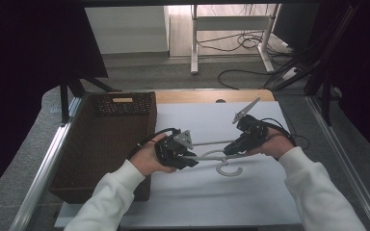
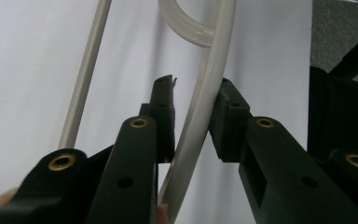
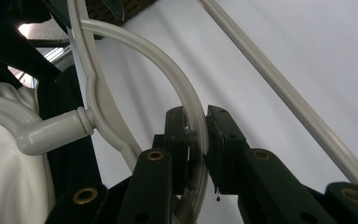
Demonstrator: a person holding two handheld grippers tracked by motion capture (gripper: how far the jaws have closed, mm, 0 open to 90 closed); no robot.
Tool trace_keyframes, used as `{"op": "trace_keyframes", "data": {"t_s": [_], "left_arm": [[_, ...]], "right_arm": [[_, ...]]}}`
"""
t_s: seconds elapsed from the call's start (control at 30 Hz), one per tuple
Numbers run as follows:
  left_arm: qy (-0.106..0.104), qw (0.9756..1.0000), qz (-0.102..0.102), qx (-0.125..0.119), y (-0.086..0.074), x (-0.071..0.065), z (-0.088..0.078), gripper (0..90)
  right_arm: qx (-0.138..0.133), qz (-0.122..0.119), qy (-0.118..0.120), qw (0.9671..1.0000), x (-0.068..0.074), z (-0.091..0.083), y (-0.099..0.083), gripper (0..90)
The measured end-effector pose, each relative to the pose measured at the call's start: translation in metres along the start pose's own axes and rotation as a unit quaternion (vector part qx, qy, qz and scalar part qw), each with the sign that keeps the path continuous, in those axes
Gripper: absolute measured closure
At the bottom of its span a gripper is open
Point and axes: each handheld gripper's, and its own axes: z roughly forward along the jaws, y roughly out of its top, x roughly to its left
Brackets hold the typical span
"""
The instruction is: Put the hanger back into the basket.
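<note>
A pale grey plastic clothes hanger (image 1: 212, 142) is held level just above the white sheet (image 1: 207, 202), its hook (image 1: 229, 169) pointing toward the person. My left gripper (image 1: 190, 161) is shut on the hanger's left end. In the left gripper view the curved arm (image 2: 214, 60) runs between the pads of the left gripper (image 2: 196, 88). My right gripper (image 1: 229, 149) is shut on the hanger's right part. In the right gripper view the right gripper (image 3: 196, 114) pinches the curved arm (image 3: 135, 44), with the hook's stem (image 3: 42, 133) at the left.
A brown wicker basket (image 1: 106, 139) stands at the left, touching the sheet's edge. A wooden table edge (image 1: 212, 96) shows at the back. Metal rails (image 1: 43, 173) run along both sides. Cables (image 1: 250, 43) and a table frame lie on the floor beyond.
</note>
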Motion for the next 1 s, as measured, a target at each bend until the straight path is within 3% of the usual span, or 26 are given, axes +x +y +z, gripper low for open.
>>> {"op": "trace_keyframes", "data": {"t_s": [0.27,0.3,0.33,0.4,0.53,0.57,0.6,0.67,0.7,0.73,0.77,0.8,0.9,1.0], "left_arm": [[-0.027,0.9996,-0.005,0.006,-0.001,0.000,0.006,75.5],[-0.041,0.9991,-0.009,0.006,-0.002,0.001,0.008,76.6],[-0.041,0.9991,-0.009,0.006,-0.002,0.001,0.008,76.8],[-0.072,0.9972,-0.018,0.006,-0.002,0.001,0.011,78.2],[-0.093,0.9954,-0.019,0.007,-0.001,0.000,0.012,80.0],[-0.107,0.9937,-0.032,0.000,-0.001,0.000,0.014,81.2],[-0.107,0.9933,-0.045,-0.003,0.000,0.000,0.015,81.6],[-0.104,0.9935,-0.047,0.003,-0.001,0.002,0.016,81.8],[-0.109,0.9928,-0.049,0.003,-0.002,0.003,0.018,81.8],[-0.118,0.9908,-0.067,-0.010,-0.002,0.003,0.020,81.8],[-0.118,0.9908,-0.067,-0.010,-0.002,0.003,0.020,81.8],[-0.118,0.9910,-0.063,-0.005,-0.001,0.005,0.018,81.8],[-0.119,0.9886,-0.089,-0.023,-0.001,0.006,0.016,81.8],[-0.114,0.9884,-0.097,-0.027,-0.002,0.009,0.012,81.8]], "right_arm": [[0.006,-0.002,-0.002,1.0000,0.000,0.002,0.000,77.3],[0.008,-0.003,-0.002,1.0000,-0.001,0.003,-0.001,76.8],[0.009,-0.002,0.000,1.0000,-0.001,0.004,-0.001,76.7],[0.007,-0.005,0.001,1.0000,-0.002,0.005,-0.001,76.1],[0.001,-0.003,0.001,1.0000,-0.003,0.004,0.000,75.3],[-0.002,-0.005,-0.003,1.0000,-0.004,0.003,0.000,76.5],[-0.004,-0.004,-0.007,1.0000,-0.004,0.003,0.000,75.4],[-0.012,-0.005,-0.010,0.9999,-0.004,0.001,0.001,71.7],[-0.024,-0.003,-0.016,0.9996,-0.003,-0.002,0.001,68.3],[-0.047,-0.005,-0.039,0.9981,-0.003,-0.008,0.002,59.8],[-0.047,-0.005,-0.039,0.9981,-0.003,-0.008,0.002,59.8],[-0.084,-0.002,-0.078,0.9934,-0.001,-0.017,0.002,51.3],[-0.148,0.004,-0.119,0.9819,0.003,-0.039,0.000,46.8],[-0.196,-0.003,-0.152,0.9687,0.013,-0.061,-0.006,43.7]]}}
